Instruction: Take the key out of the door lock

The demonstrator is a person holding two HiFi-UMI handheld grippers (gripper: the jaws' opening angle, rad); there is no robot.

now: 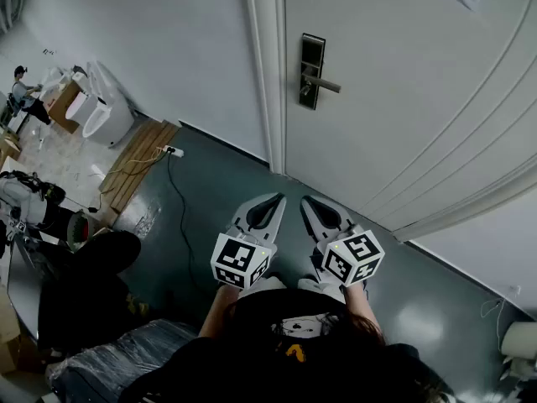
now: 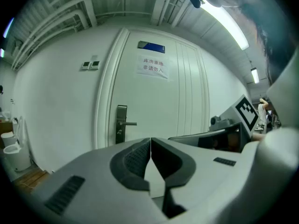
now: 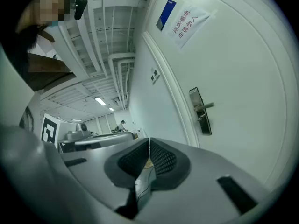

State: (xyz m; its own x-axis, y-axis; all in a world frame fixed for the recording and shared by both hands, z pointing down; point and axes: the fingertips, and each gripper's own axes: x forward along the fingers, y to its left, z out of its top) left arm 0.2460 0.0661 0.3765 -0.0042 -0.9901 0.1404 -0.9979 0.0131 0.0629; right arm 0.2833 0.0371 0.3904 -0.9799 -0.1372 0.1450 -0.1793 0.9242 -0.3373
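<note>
1. On the white door (image 1: 419, 107), close to the frame, sits the dark lock plate (image 1: 311, 71) with its lever handle (image 1: 325, 83). The key should be in this plate, but it is too small to make out in any view.
2. Well apart from the lock, the left gripper (image 1: 274, 200) and right gripper (image 1: 307, 201) hang side by side over the grey floor (image 1: 210, 191), both aimed roughly at the door.
3. Each gripper is closed tip to tip with nothing between its jaws, as both gripper views show.
4. Likely risk: a gripper that arrives closed would bump the key or plate instead of straddling the key, so it must spread first.
5. Approaching under the handle, a jaw could catch the lever and be knocked off line.
6. A thin key gripped only at the jaw tips may slip. Pulling at an angle, or before the key is turned to its release position, could jam or bend it, or it might drop to the floor.
</note>
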